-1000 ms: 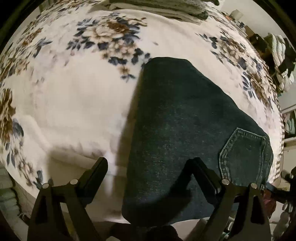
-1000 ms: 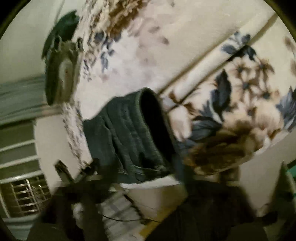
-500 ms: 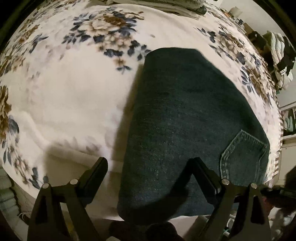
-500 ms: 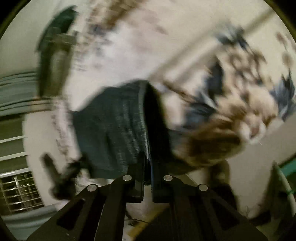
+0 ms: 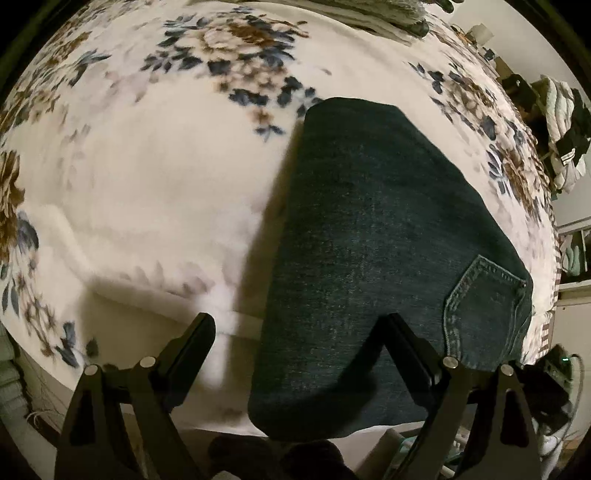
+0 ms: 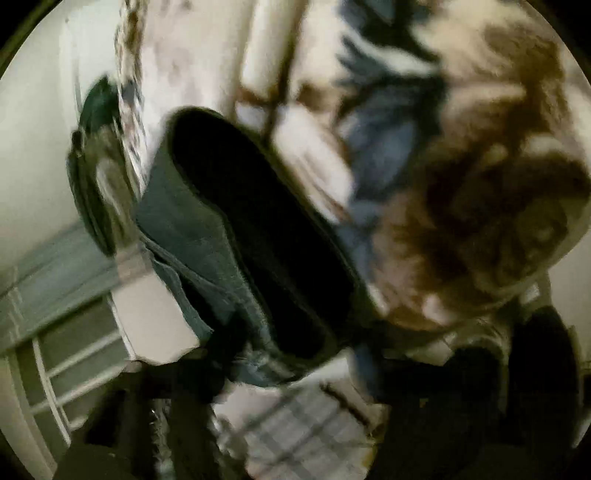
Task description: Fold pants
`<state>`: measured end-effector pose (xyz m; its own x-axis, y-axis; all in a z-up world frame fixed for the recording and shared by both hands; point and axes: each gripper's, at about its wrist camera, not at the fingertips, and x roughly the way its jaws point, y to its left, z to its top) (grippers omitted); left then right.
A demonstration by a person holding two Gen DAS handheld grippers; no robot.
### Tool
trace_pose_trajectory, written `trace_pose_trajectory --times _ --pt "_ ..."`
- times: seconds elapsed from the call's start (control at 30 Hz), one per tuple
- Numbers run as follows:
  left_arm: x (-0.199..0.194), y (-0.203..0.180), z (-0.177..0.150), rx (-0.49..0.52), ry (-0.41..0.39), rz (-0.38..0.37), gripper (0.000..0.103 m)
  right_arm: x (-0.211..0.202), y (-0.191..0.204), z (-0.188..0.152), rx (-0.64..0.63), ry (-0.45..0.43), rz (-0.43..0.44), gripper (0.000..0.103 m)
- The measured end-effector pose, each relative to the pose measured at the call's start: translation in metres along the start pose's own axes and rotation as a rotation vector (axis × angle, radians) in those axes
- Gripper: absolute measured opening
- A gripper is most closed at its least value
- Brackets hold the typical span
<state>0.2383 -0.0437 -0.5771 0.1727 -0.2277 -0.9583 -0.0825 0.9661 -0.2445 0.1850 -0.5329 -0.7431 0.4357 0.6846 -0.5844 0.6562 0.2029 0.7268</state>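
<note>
Dark denim pants (image 5: 373, 258) lie folded on a floral blanket (image 5: 147, 184), back pocket (image 5: 484, 306) at the near right. My left gripper (image 5: 299, 332) is open above the near edge of the fold, its right finger (image 5: 402, 343) over the denim, its left finger (image 5: 192, 339) over the blanket. The right wrist view is blurred: the folded pants (image 6: 236, 251) are seen edge-on at the blanket's edge. My right gripper's fingers are lost in the dark blur at the bottom.
Folded clothes (image 5: 399, 11) lie at the far edge of the blanket. Hanging garments (image 5: 565, 129) and shelves stand at the right. A white wall and window bars (image 6: 55, 369) show at the left of the right wrist view.
My left gripper stays open and has shifted slightly over the pants. The right view has swung and closed in on the fold's edge; the shut fingers seen half a second ago are now lost in blur.
</note>
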Motion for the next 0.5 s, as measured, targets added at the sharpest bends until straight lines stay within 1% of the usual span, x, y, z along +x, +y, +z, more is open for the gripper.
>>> trace_pose_trajectory --times 0.03,0.07,0.1,0.13,0.2,0.3,0.33,0.37,0.43,0.47,0.5 --pt "0.000 0.000 -0.001 0.002 -0.001 -0.001 0.092 -0.005 0.011 -0.004 -0.043 -0.039 -0.021 0.029" --pt "0.001 0.001 -0.002 0.003 0.001 -0.002 0.092 -0.011 0.028 -0.010 -0.115 -0.071 -0.065 0.027" --pt "0.001 0.001 -0.003 0.001 0.004 -0.007 0.092 -0.014 0.039 -0.017 -0.160 -0.091 -0.086 0.026" --pt "0.003 0.001 -0.005 -0.001 0.010 -0.014 0.092 -0.022 0.056 -0.025 -0.241 -0.123 -0.113 0.025" --pt "0.003 0.003 -0.009 -0.007 0.014 -0.033 0.092 -0.036 0.079 -0.037 -0.352 -0.163 -0.147 0.023" --pt "0.001 0.002 -0.010 -0.012 0.014 -0.062 0.092 -0.051 0.114 -0.050 -0.500 -0.219 -0.178 0.023" --pt "0.000 0.001 -0.011 -0.009 0.014 -0.071 0.092 -0.055 0.120 -0.051 -0.537 -0.232 -0.187 0.023" --pt "0.000 0.001 -0.011 -0.008 0.016 -0.079 0.092 -0.059 0.124 -0.046 -0.561 -0.247 -0.205 0.023" --pt "-0.001 0.001 -0.011 -0.013 0.020 -0.101 0.092 -0.058 0.121 -0.029 -0.547 -0.256 -0.223 0.022" --pt "-0.001 0.001 -0.011 -0.018 0.022 -0.117 0.092 -0.055 0.115 -0.018 -0.528 -0.266 -0.247 0.022" --pt "0.000 0.001 -0.011 -0.022 0.027 -0.125 0.092 -0.053 0.103 -0.013 -0.522 -0.257 -0.266 0.022"
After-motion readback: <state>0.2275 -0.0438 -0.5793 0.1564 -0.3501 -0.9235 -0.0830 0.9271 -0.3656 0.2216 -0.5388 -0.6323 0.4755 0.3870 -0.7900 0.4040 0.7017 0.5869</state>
